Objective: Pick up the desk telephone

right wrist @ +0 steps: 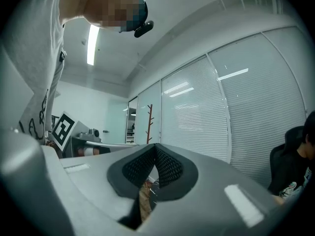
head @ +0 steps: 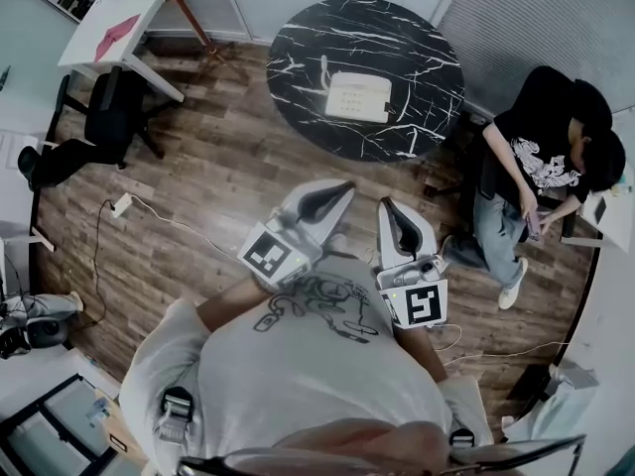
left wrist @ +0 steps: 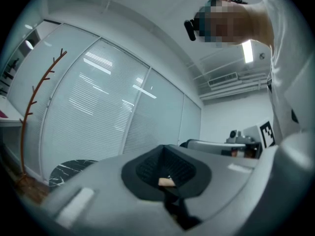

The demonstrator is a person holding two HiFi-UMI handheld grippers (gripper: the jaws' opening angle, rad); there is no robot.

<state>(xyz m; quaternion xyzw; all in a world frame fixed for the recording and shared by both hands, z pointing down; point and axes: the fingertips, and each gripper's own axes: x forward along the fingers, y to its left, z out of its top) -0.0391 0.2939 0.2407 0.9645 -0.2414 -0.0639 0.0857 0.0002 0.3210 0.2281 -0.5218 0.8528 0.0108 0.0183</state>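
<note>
A white desk telephone point(head: 355, 97) sits on a round black marble table point(head: 298, 58) at the far side of the room. Both grippers are held close to my chest, well short of the table. My left gripper point(head: 342, 186) is shut with nothing between its jaws; its own view point(left wrist: 165, 154) faces blinds, with an edge of the marble table point(left wrist: 69, 170) low at the left. My right gripper point(head: 385, 204) is also shut and empty; in its own view point(right wrist: 155, 151) the jaws meet in front of glass partitions. The telephone shows in neither gripper view.
A person in a black shirt point(head: 541, 157) sits right of the table. A white desk point(head: 109, 23) and a black office chair point(head: 99, 127) stand at the left. A coat stand point(head: 189, 8) rises behind the table. Cables point(head: 149, 211) lie on the wooden floor.
</note>
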